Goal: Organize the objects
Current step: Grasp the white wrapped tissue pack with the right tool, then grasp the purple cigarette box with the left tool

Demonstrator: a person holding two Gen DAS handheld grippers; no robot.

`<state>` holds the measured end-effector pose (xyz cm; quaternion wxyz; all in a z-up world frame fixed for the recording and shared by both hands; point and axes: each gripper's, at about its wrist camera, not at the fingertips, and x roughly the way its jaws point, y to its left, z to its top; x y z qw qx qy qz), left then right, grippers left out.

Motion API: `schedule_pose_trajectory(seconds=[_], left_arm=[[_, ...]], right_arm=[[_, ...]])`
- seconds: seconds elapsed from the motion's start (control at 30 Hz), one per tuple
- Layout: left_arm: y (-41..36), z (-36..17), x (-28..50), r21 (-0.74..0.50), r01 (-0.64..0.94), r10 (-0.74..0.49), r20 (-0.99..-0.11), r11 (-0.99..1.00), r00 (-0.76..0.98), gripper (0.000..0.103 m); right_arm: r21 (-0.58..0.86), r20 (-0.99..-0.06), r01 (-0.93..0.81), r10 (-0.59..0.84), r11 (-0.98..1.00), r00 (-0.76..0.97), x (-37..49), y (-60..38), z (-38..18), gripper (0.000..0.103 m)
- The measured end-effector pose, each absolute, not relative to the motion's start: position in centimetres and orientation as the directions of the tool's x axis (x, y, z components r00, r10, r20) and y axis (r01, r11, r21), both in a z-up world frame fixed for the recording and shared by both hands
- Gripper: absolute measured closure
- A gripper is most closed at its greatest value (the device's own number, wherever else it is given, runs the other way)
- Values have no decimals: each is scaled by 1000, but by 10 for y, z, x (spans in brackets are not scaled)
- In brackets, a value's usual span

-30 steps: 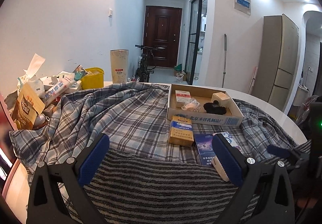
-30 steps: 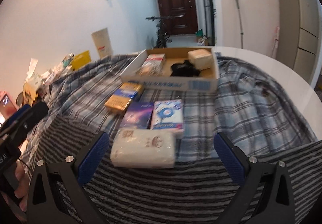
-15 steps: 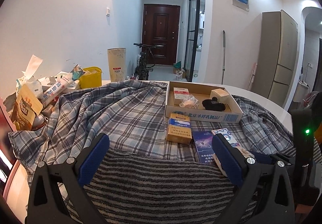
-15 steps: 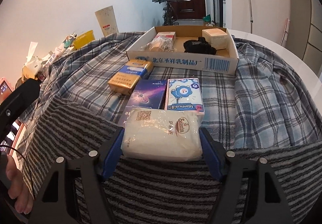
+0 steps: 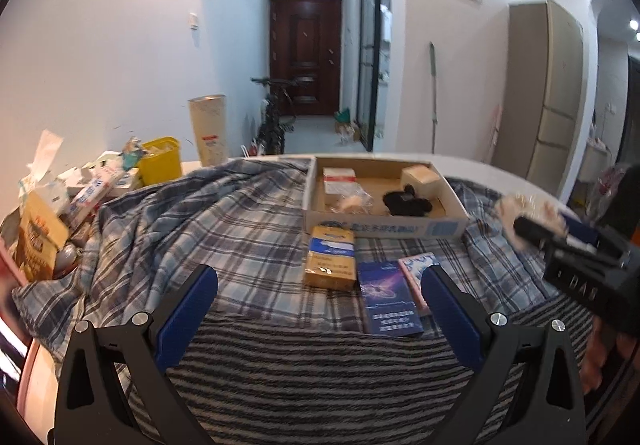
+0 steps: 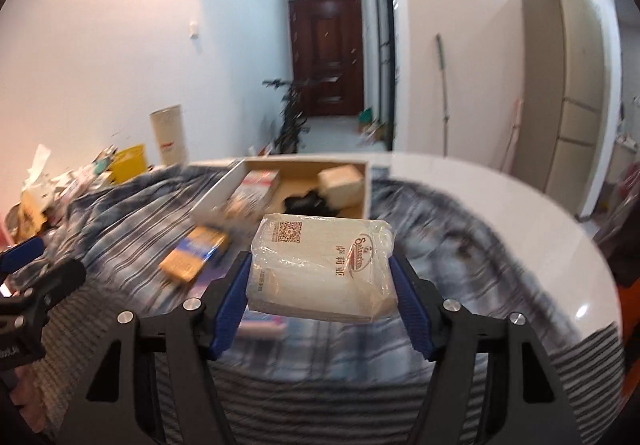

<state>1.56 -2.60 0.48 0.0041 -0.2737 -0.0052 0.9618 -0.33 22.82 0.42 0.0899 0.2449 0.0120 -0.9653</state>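
1. The white plastic-wrapped pack (image 6: 322, 265) sits clamped between both blue pads of the right gripper (image 6: 322, 285), lifted clear of the plaid cloth (image 6: 432, 229); its printed face is up.
2. Beyond it, toward the table's far edge, lies the cardboard tray (image 6: 366, 185) holding small boxes and a black item.
3. The left gripper (image 5: 318, 311) hangs spread wide and grasps nothing, above the striped cloth (image 5: 312, 373) at the near edge; a yellow-and-blue box (image 5: 330, 261) and a dark blue box (image 5: 386, 297) lie just ahead.

My right hand-held gripper (image 6: 322, 299) clamped a white plastic-wrapped packet (image 6: 322, 271) between its blue pads, raised above the plaid cloth (image 6: 436, 229). Beyond it stood an open cardboard box (image 6: 298, 187); a yellow carton (image 6: 194, 255) lay left.
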Motion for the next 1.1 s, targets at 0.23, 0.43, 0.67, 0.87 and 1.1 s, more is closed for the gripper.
schedule_pose_trajectory(seconds=[0.23,0.43,0.67,0.87,1.1], left_arm=[[3,-26,-30,-23,-89,81,-693,-996,-716,0],[6,-57,-59,-121,-106,160,-802,-987,-575,10],[20,-70,-72,-117,-137,172,-834,-984,-524,26],[23,-78,-78,-118,-131,169,-851,-984,-498,38],[27,-83,-80,-91,-139,148,-862,-986,-484,43]], right_arm=[[-3,-440,137,-122,-991,-890,-12,244,-1,36],[19,-461,149,-141,-989,-876,-20,251,-15,36],[45,-484,145,-149,-988,-862,-26,255,-22,36],[21,-481,159,-149,-987,-864,-24,248,-23,36],[43,-486,152,-154,-987,-860,-25,253,-24,36]])
